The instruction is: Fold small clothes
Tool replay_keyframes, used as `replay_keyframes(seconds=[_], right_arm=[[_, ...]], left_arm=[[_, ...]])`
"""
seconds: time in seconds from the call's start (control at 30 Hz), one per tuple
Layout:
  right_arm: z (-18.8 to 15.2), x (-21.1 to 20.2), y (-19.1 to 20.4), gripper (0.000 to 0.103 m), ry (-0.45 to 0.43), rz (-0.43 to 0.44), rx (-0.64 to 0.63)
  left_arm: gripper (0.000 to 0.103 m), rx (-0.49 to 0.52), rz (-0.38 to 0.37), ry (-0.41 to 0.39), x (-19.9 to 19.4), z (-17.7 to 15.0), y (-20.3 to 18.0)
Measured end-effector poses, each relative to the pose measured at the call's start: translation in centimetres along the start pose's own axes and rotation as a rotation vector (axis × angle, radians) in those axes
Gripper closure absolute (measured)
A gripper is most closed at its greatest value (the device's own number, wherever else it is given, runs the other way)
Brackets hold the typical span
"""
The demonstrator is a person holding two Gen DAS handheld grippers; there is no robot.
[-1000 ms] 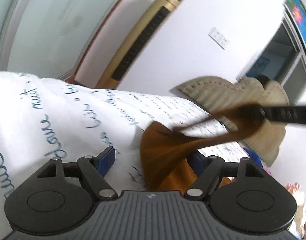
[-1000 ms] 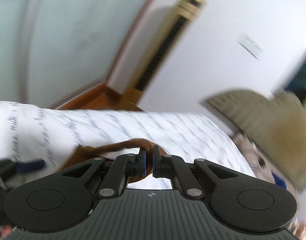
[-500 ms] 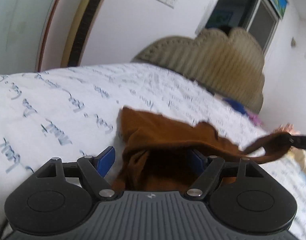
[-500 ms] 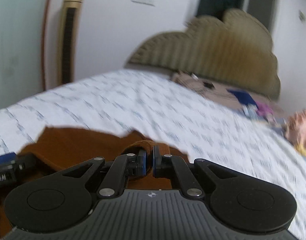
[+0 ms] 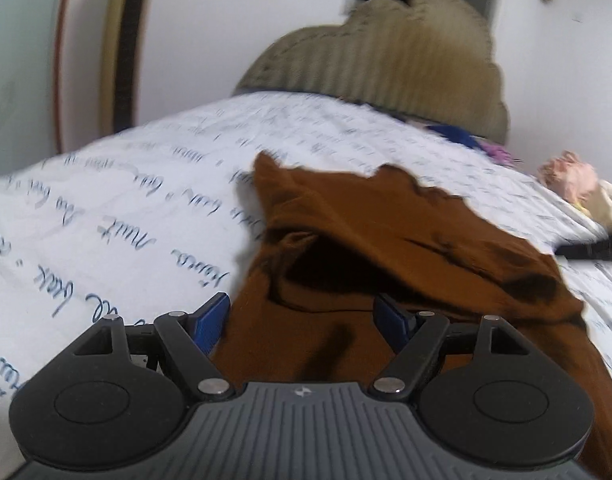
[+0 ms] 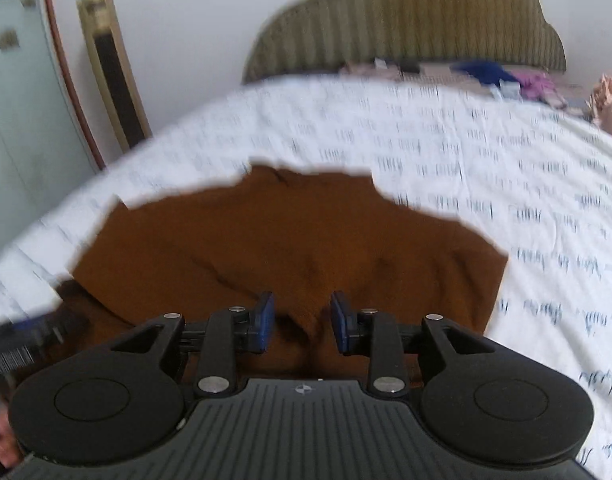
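so the big change from half a second back: the right gripper [image 6: 300, 322] was pinched tight on a bit of the brown garment [image 6: 306, 240] and now its blue pads sit apart with nothing clamped, the cloth just lying under the gap. it's let go. the garment was dangling and stretched between the two views a second ago; now it's down on the white bedsheet [image 6: 506, 160] with the blue handwriting print, spread fairly wide in the right wrist view. looks to me like one fold or lay-down just finished and the next grab is coming.

the left gripper [image 5: 304, 320] is spread wide too, holding nothing, with the garment [image 5: 386, 240] right between and under its fingers. there's a raised flap with a dark hollow under it in the left view, so it isn't flat yet.

containers: none that i can see. only a headboard [image 6: 426, 20] and some blurry stuff piled near it.
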State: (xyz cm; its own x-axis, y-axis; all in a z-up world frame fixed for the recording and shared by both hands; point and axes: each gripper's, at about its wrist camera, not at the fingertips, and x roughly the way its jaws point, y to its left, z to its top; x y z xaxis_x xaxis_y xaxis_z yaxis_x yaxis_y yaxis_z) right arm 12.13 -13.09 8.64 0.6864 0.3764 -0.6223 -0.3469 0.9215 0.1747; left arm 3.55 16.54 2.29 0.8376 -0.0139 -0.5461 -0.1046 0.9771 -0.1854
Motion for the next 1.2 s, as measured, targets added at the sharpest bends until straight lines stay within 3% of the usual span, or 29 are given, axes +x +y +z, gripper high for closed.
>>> replay_keyframes(seconds=[0.1, 0.17, 0.27, 0.37, 0.53, 0.63, 0.7, 0.77, 0.93, 1.1, 1.2], right_arm=[[1.4, -1.3, 1.3, 0.055, -0.064, 0.024, -0.034], [2.4, 0.1, 3.0, 0.043, -0.056, 0.023, -0.116], [3.2, 4.7, 4.6, 0.044, 0.008, 0.013, -0.215], [3.2, 8.3, 5.6, 0.047, 0.073, -0.023, -0.281], [2.0, 10.7, 5.7, 0.047, 0.136, -0.001, -0.301], [0.9, 11.6, 5.8, 0.049, 0.153, -0.016, -0.333], [0.8, 11.7, 5.3, 0.059, 0.136, -0.021, -0.302], [1.0, 11.1, 4.7, 0.085, 0.109, -0.037, -0.286], [1.3, 7.9, 0.9, 0.088, 0.018, -0.076, -0.165], [0.6, 3.9, -7.2, 0.088, -0.100, -0.079, 0.150], [-1.5, 2.7, -11.4, 0.087, -0.088, -0.092, 0.321]], left_arm=[[0.025, 0.041, -0.032, -0.057, -1.0, 1.3, -1.6], [0.025, 0.046, -0.032, -0.088, -0.5, 2.8, -2.6], [0.025, 0.042, -0.007, -0.106, 1.6, 4.7, -3.7], [0.025, 0.014, 0.081, -0.046, 5.0, 5.6, -3.5], [0.024, -0.047, 0.235, 0.053, 8.6, 4.0, -1.0], [0.021, -0.074, 0.247, 0.042, 8.8, 3.0, 0.3], [0.020, -0.071, 0.271, 0.039, 8.6, 3.0, 0.2], [0.020, -0.083, 0.283, 0.034, 8.5, 2.8, 0.4], [0.020, -0.104, 0.291, 0.026, 8.2, 2.9, 0.7], [0.020, -0.105, 0.304, 0.021, 8.1, 3.1, 0.8], [0.020, -0.104, 0.312, 0.020, 8.0, 3.2, 0.8]])
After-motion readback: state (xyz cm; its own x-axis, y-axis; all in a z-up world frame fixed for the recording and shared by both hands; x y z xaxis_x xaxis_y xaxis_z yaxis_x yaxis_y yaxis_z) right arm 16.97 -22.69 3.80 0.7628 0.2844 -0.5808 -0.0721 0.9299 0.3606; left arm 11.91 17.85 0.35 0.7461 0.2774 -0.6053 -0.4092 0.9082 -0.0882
